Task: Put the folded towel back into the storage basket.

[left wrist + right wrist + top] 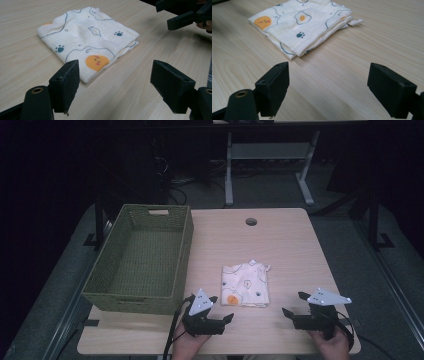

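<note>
A folded white cloth [246, 284] printed with paw marks and orange faces lies flat on the wooden table [280, 240], near its front middle. My left gripper [223, 308] rests at the cloth's front left corner, open, with nothing between its jaws. My right gripper [295, 304] stands to the cloth's right, a short gap away, also open and empty. In the left gripper view the cloth [87, 42] lies just ahead of the spread jaws, and the right gripper [185, 12] shows at the top right. In the right gripper view the cloth [303, 26] lies ahead and to the left.
A green woven basket [141, 260] with a handle cut-out stands on the table's left half, nothing inside it. A round cable hole [251, 222] sits near the table's far edge. Dark floor, cables and desk legs [229, 170] lie beyond.
</note>
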